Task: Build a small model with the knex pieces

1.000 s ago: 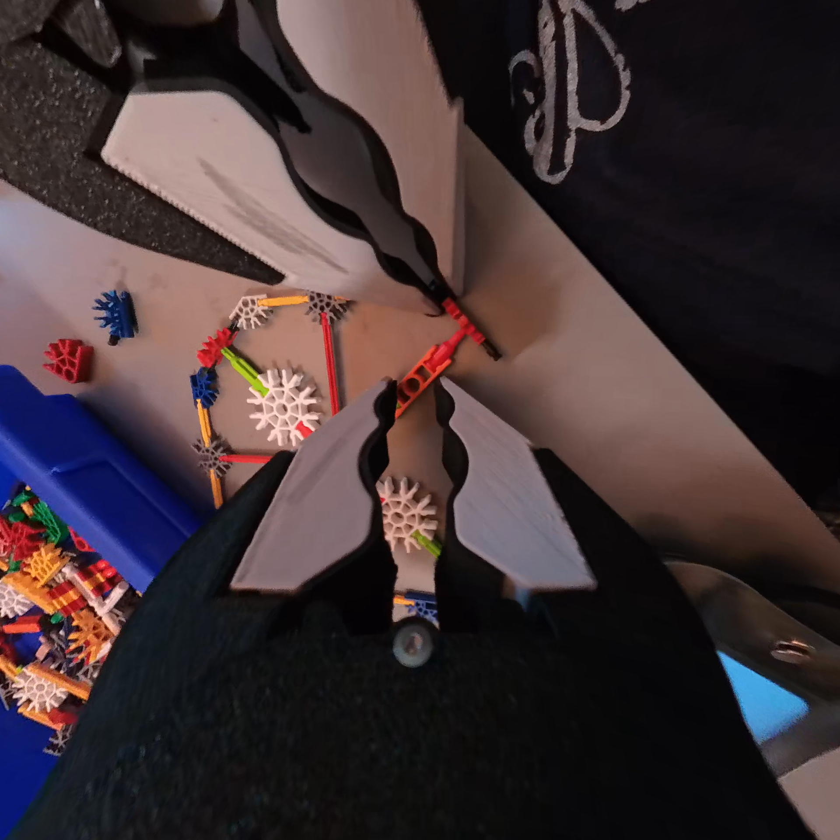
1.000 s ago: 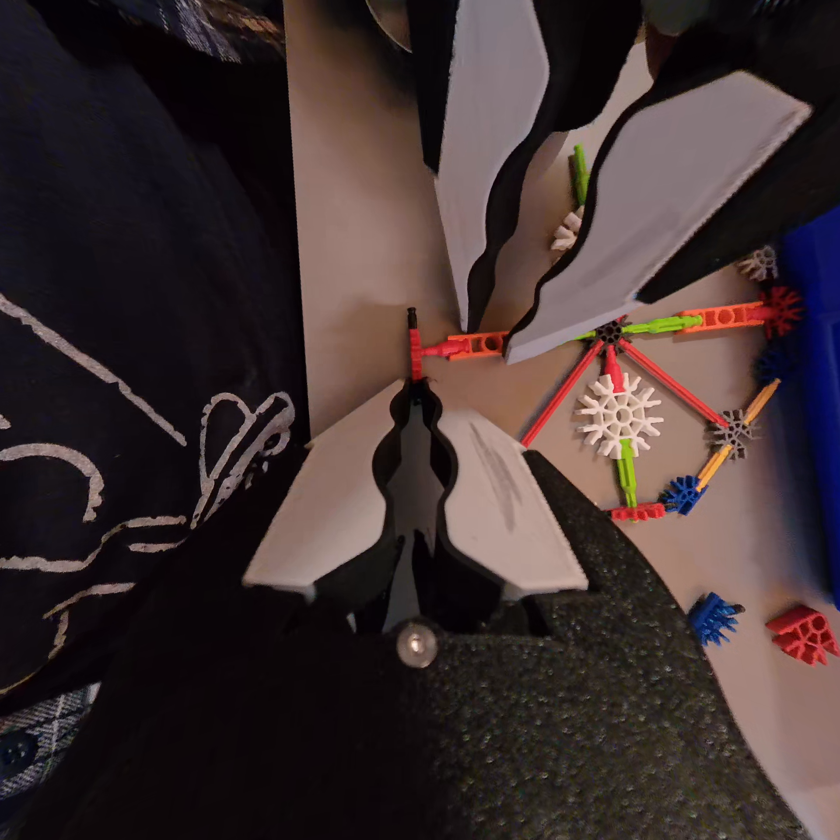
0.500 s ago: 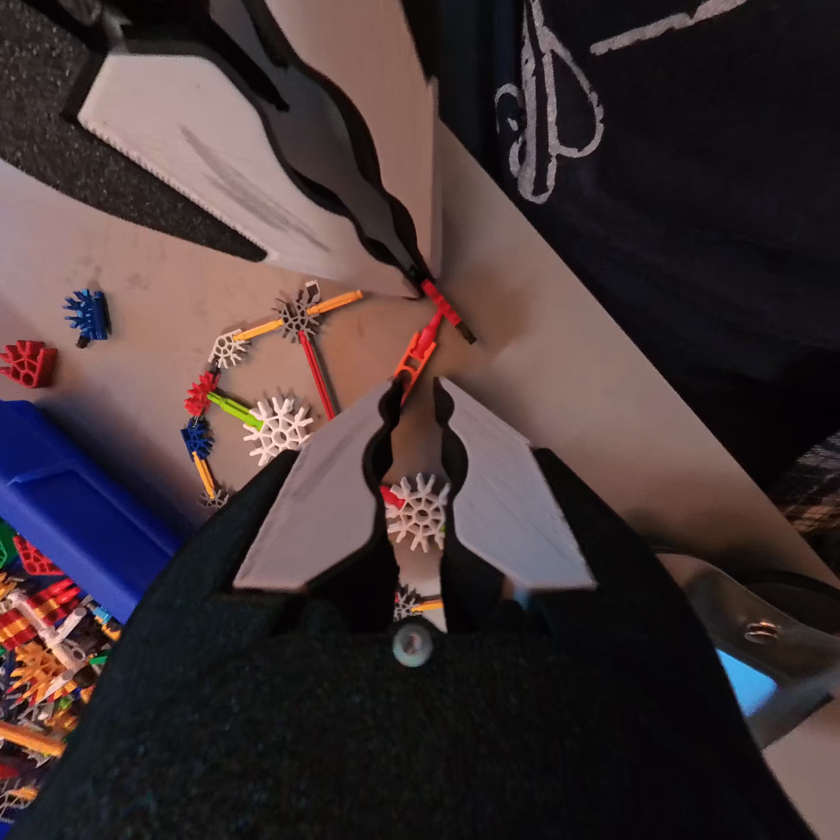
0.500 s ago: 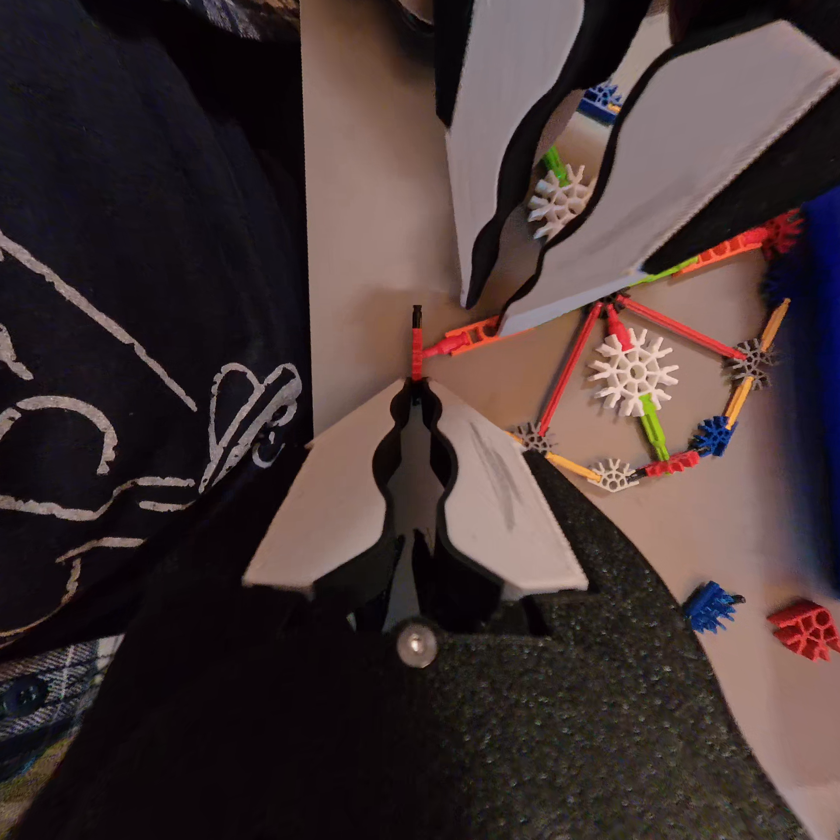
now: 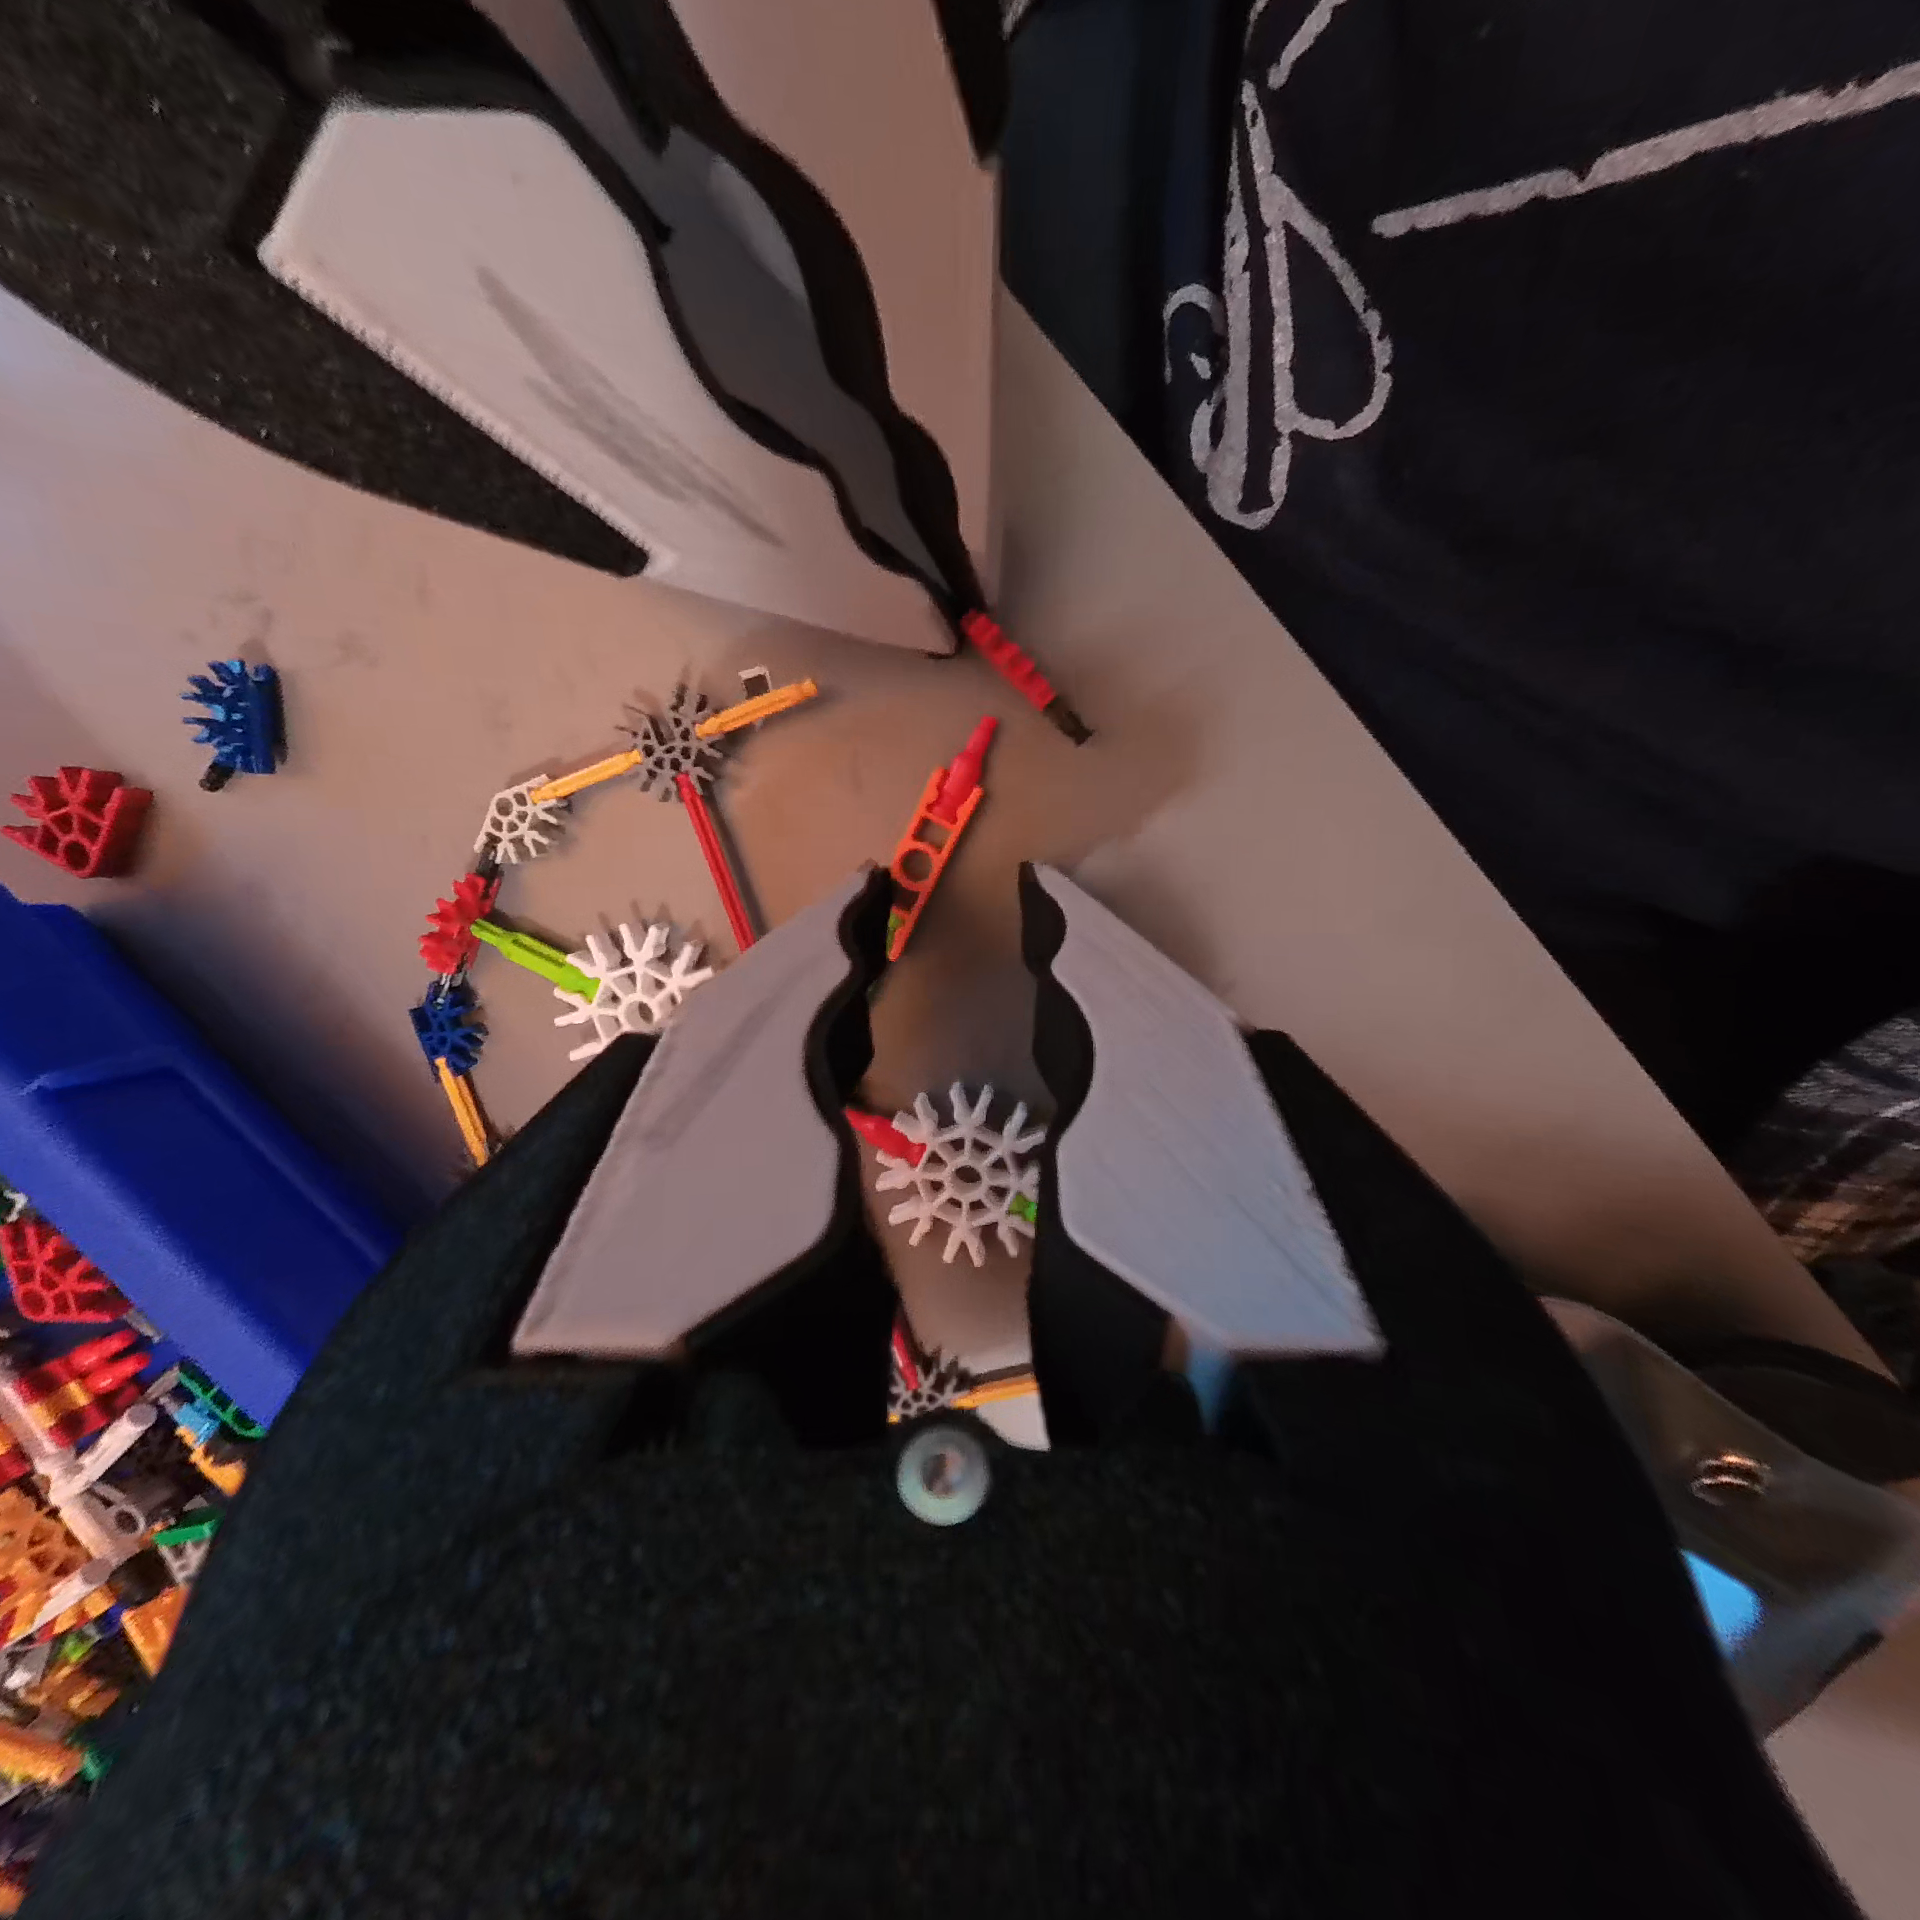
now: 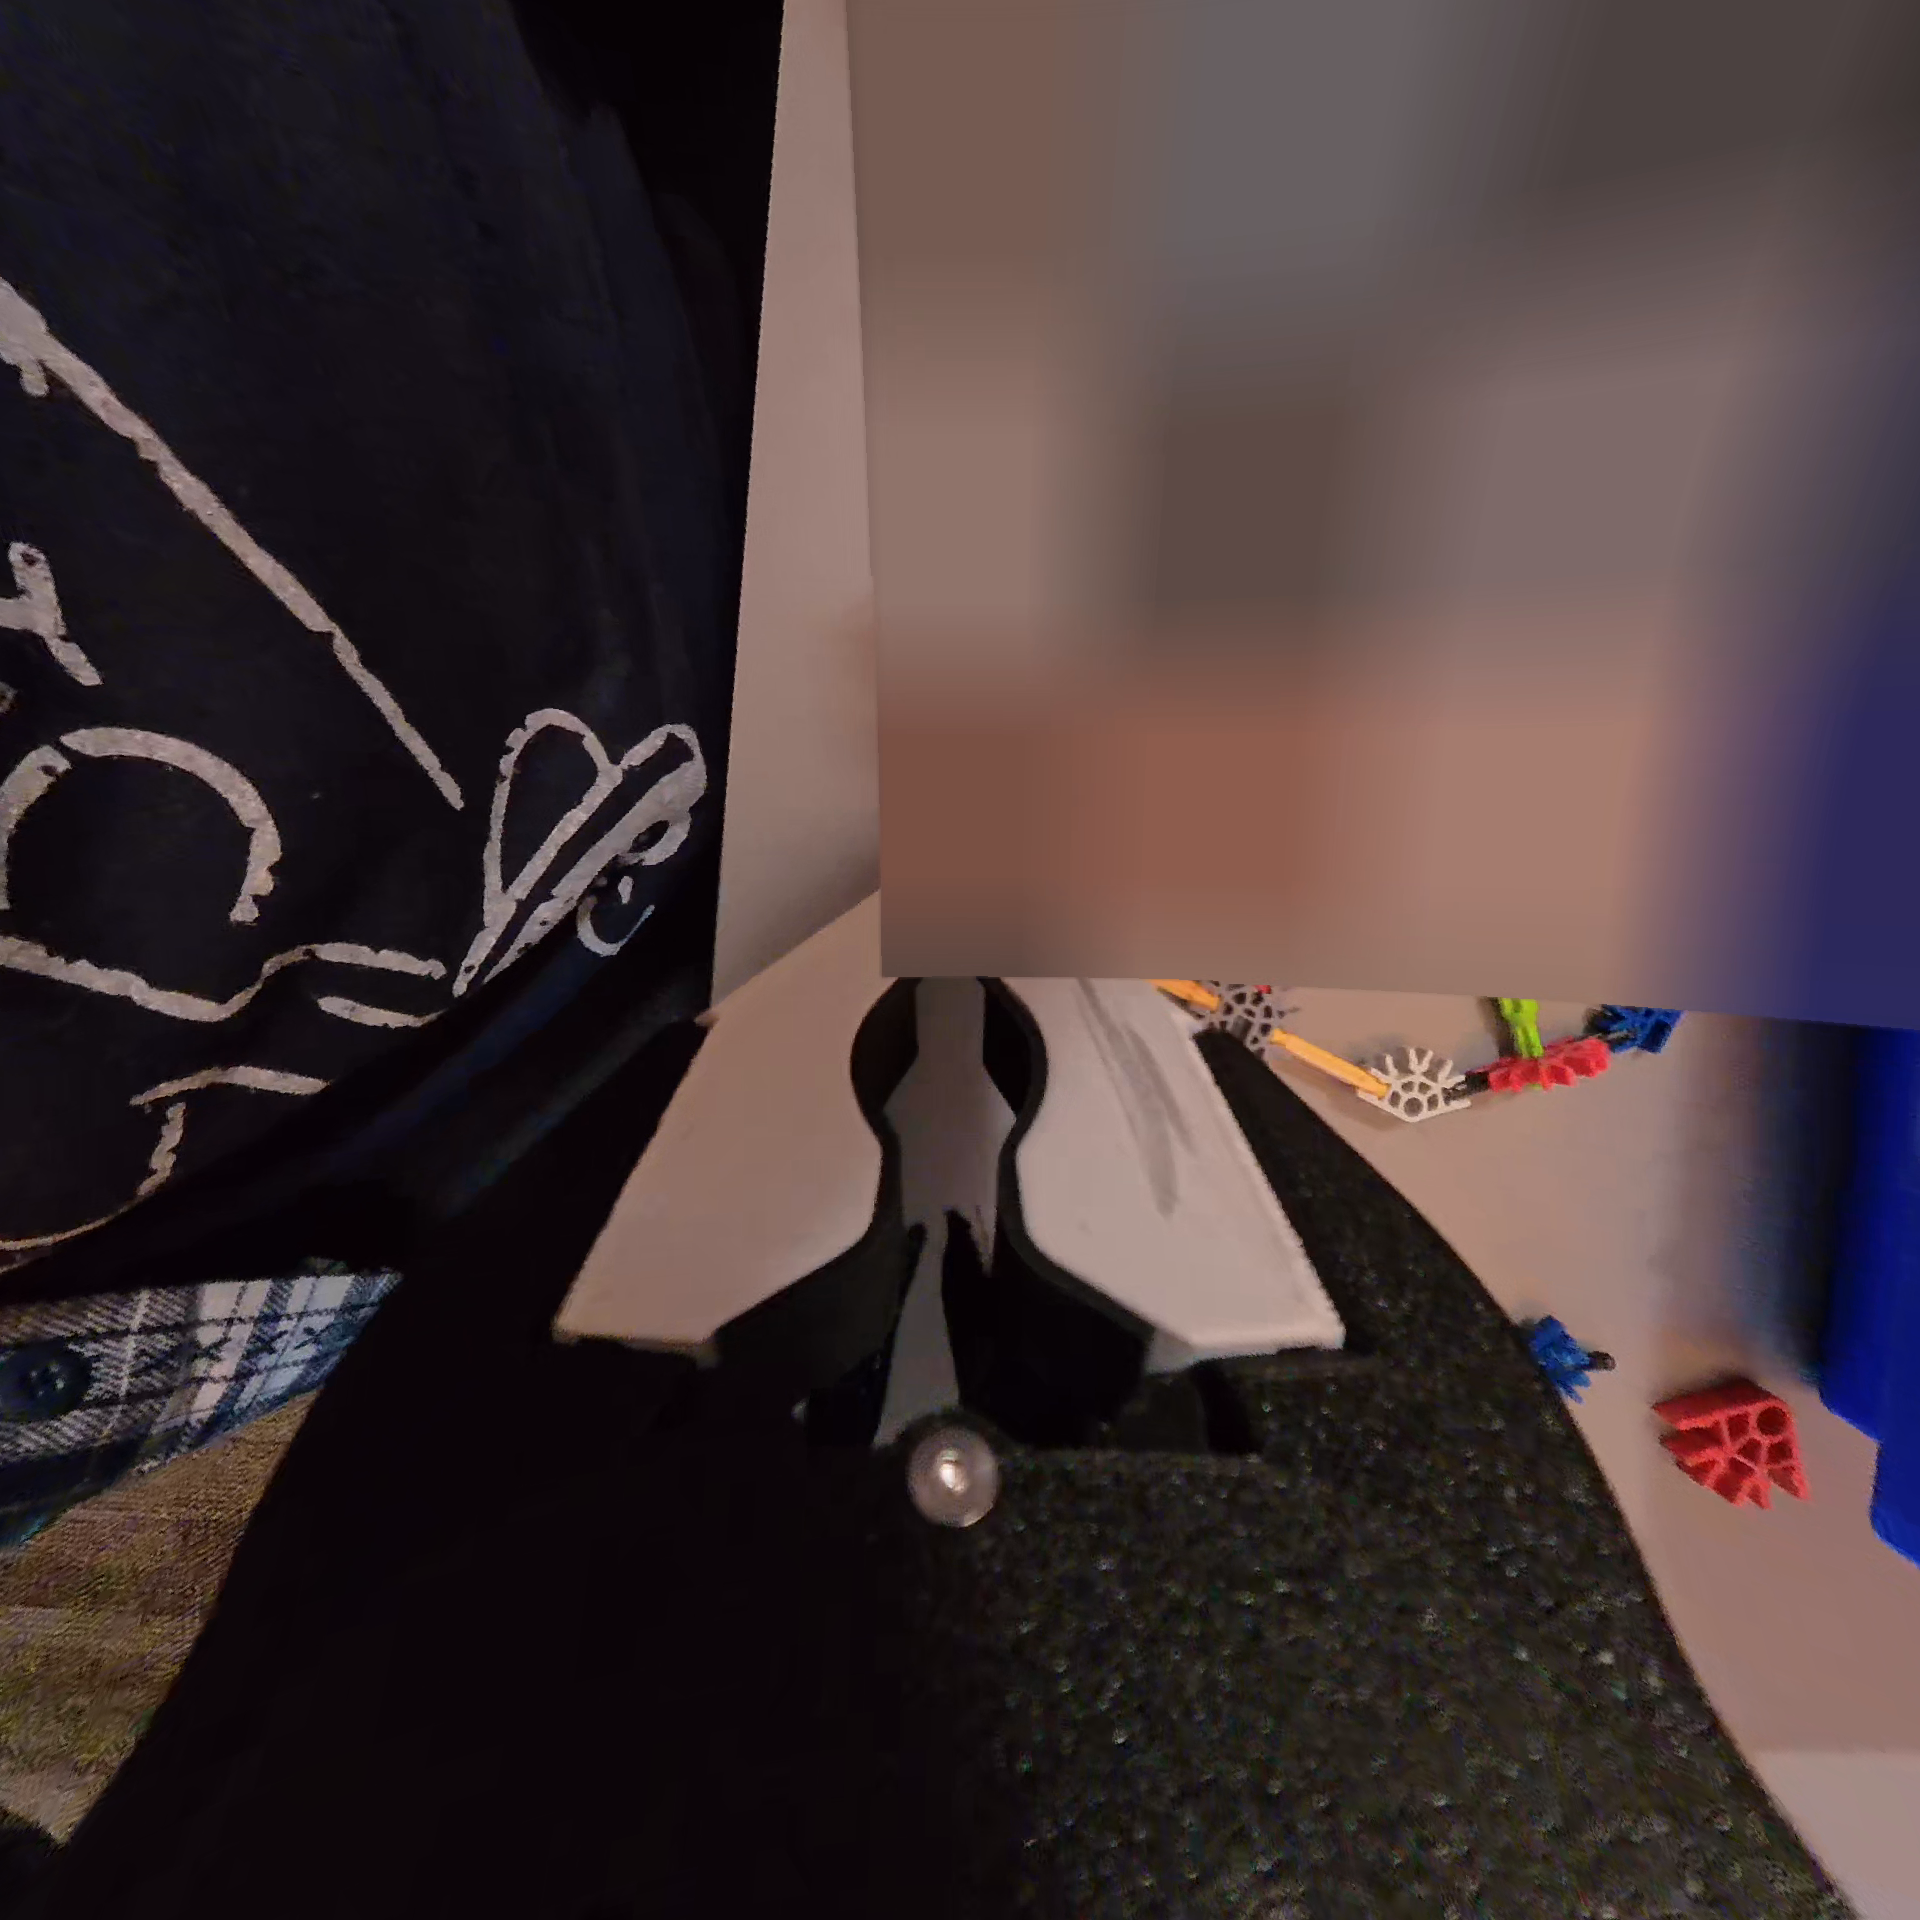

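My left gripper [image 5: 951,894] is open above the beige table [image 5: 1299,935]. Its left fingertip touches the lower end of an orange connector [image 5: 925,831] that carries a short red tip [image 5: 971,743]. A white snowflake connector [image 5: 961,1169] of the rod-and-connector frame shows between its fingers. More of that frame [image 5: 675,743] lies to the left. My right gripper [image 5: 951,623] comes in from the top, shut on a small red rod [image 5: 1013,670] a little apart from the red tip. In the right wrist view my right gripper [image 6: 940,997] has its tips under a blurred patch.
A blue bin [image 5: 156,1143] with several loose pieces stands at the left. A loose blue connector [image 5: 234,717] and red connector [image 5: 78,821] lie beyond it; both also show in the right wrist view [image 6: 1558,1351] [image 6: 1730,1444]. A person's dark shirt [image 5: 1558,520] is along the table edge. My hands' fingertips stand some 4 cm from each other.
The red rod in my right gripper has come apart from the orange connector's red tip. My left gripper's fingers have spread wider. The frame has turned on the table.
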`<state>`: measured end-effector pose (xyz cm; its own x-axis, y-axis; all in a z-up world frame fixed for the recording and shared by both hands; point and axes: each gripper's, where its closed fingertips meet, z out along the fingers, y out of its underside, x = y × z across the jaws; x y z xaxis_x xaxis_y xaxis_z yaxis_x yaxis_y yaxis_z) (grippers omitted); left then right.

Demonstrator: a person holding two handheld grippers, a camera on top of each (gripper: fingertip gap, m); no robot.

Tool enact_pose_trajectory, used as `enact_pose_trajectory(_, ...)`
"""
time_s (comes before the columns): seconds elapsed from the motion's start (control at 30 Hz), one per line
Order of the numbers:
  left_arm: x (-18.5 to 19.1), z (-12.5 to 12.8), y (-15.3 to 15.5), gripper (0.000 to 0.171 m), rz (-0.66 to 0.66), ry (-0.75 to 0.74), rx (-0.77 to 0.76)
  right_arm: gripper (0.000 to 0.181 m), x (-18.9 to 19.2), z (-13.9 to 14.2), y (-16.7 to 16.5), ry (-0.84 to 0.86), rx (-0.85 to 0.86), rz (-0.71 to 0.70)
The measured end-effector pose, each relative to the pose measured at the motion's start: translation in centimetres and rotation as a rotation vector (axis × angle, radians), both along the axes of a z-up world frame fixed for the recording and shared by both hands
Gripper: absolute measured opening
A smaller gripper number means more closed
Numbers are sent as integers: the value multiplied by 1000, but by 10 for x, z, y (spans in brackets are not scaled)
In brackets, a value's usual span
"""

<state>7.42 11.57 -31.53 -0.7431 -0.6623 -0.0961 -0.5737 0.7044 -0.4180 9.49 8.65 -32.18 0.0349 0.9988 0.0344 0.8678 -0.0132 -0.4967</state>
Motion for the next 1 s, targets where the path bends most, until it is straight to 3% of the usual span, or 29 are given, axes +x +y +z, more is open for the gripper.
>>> enact_pose_trajectory(0.47,6,-7,-2,11,2,-17,-15,3,-3,1,6,38,14,-16)
enact_pose_trajectory(1.0,3,-6,-5,9,-18,-8,-59,5,-4,0,13,81,54,-30)
